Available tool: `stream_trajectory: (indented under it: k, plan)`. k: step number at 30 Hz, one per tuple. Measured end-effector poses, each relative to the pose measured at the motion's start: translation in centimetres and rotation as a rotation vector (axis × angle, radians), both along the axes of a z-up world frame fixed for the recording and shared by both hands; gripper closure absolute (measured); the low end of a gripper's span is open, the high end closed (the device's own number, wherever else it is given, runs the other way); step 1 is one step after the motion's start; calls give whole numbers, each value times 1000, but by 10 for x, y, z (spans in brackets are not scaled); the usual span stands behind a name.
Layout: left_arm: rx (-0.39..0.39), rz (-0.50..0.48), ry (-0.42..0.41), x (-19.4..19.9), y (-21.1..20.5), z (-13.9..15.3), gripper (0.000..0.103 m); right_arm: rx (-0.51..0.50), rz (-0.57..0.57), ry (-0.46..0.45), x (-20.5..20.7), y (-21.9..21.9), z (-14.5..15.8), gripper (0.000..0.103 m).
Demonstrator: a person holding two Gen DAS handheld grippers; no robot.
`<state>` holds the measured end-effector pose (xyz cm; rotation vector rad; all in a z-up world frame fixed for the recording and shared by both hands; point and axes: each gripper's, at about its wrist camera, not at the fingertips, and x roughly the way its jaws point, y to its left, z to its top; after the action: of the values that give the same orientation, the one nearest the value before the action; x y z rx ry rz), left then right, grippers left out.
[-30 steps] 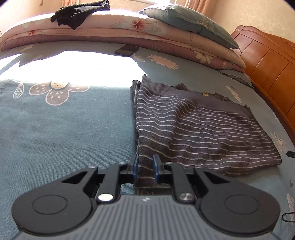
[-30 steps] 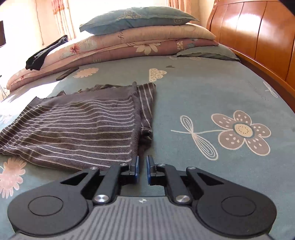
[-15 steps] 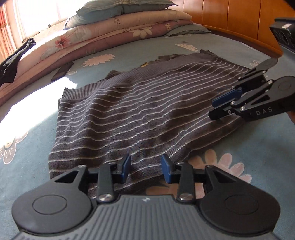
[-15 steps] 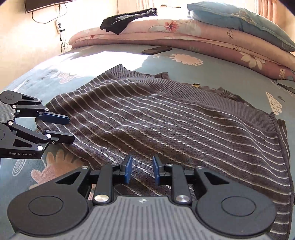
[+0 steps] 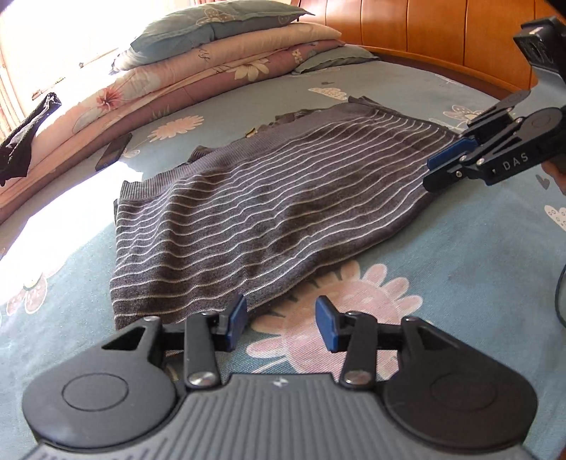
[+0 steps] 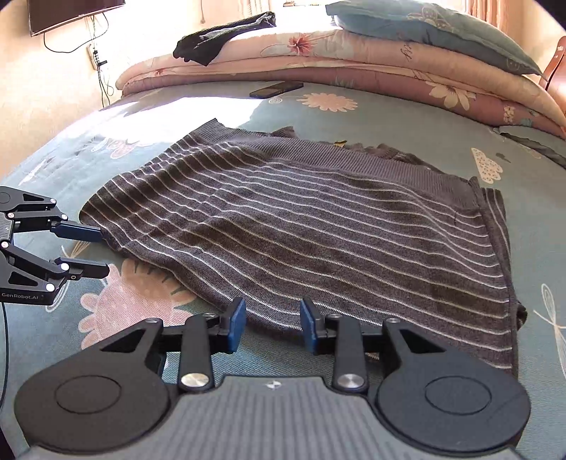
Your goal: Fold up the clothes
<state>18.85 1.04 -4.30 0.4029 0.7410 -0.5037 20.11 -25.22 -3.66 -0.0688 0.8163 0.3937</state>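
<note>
A grey sweater with thin white stripes [image 5: 265, 212] lies folded flat on the blue flowered bedsheet [image 5: 442, 265]. My left gripper [image 5: 281, 318] hovers at the sweater's near corner. Its jaws are opening and only the sheet's pink flower shows between them. In the right wrist view the same sweater [image 6: 300, 230] spreads ahead, and my right gripper [image 6: 272, 320] sits at its near edge. Those jaws are opening too, with the hem just beyond the pads and not pinched. Each gripper shows in the other's view: the right gripper [image 5: 442, 166] over the sweater's right end, the left gripper [image 6: 97, 251] beside its left corner.
Folded quilts [image 6: 353, 60] topped by a blue pillow [image 5: 212, 21] are stacked along the far side. A black garment [image 6: 219, 39] lies on them and a dark phone [image 6: 276, 88] on the sheet in front. A wooden headboard [image 5: 424, 28] bounds the bed.
Both grippers have swung from the sweater's two ends round to its near edge, and their jaws have widened. The cloth that sat between the left fingers is out of them.
</note>
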Motion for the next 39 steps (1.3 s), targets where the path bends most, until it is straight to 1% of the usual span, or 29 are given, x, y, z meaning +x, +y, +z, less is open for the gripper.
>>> stream_trajectory:
  k: [1, 2, 5, 7, 9, 11, 13, 15, 19, 22, 24, 25, 27, 29, 31, 32, 34, 35, 36, 38, 39]
  plan:
    - [-2, 0, -21, -8, -1, 8, 52, -4, -6, -12, -6, -1, 8, 64]
    - [-5, 1, -41, -15, -2, 16, 48, -13, -15, -30, -14, -2, 18, 60]
    - [-10, 6, -100, -39, -5, 37, 45, -38, -33, -86, -41, -4, 43, 52]
    - [-26, 18, -133, -53, -6, 52, 40, -45, -47, -116, -58, -7, 57, 50]
    - [-51, 25, -157, -66, -4, 62, 33, -46, -64, -144, -76, -11, 69, 41]
    - [-79, 27, -172, -78, -2, 68, 31, -37, -87, -172, -92, -17, 77, 36]
    - [-111, 34, -175, -86, -2, 70, 29, -20, -110, -189, -106, -23, 81, 35]
    - [-136, 43, -173, -91, -2, 68, 25, -7, -140, -210, -118, -30, 80, 35]
    - [-175, 45, -145, -82, -6, 52, 23, 20, -193, -241, -128, -49, 64, 35]
    - [-192, 70, -127, -59, -12, 30, 23, 32, -242, -250, -117, -67, 43, 37]
    - [-202, 88, -114, -40, -18, 15, 23, 43, -284, -249, -98, -79, 30, 44]
    - [-206, 93, -109, -29, -21, 8, 23, 52, -306, -247, -86, -86, 24, 45]
    - [-215, 95, -108, -7, -30, -7, 23, 59, -336, -237, -58, -98, 13, 51]
    - [-230, 106, -111, 17, -40, -20, 23, 56, -356, -223, -28, -106, 2, 52]
    - [-248, 134, -97, 39, -49, -30, 23, 44, -361, -216, -1, -110, -6, 55]
    - [-256, 136, -81, 48, -52, -33, 23, 37, -373, -206, 12, -111, -9, 59]
    - [-267, 149, -45, 61, -57, -36, 23, 32, -401, -176, 36, -114, -13, 62]
    - [-256, 158, -18, 66, -58, -35, 23, 37, -416, -150, 45, -116, -13, 66]
    - [-244, 167, 10, 70, -59, -34, 24, 43, -431, -120, 52, -118, -12, 66]
    - [-215, 183, 79, 74, -57, -23, 24, 51, -459, -37, 62, -117, -8, 66]
    - [-219, 185, 107, 73, -54, -15, 24, 52, -472, 1, 66, -117, -5, 66]
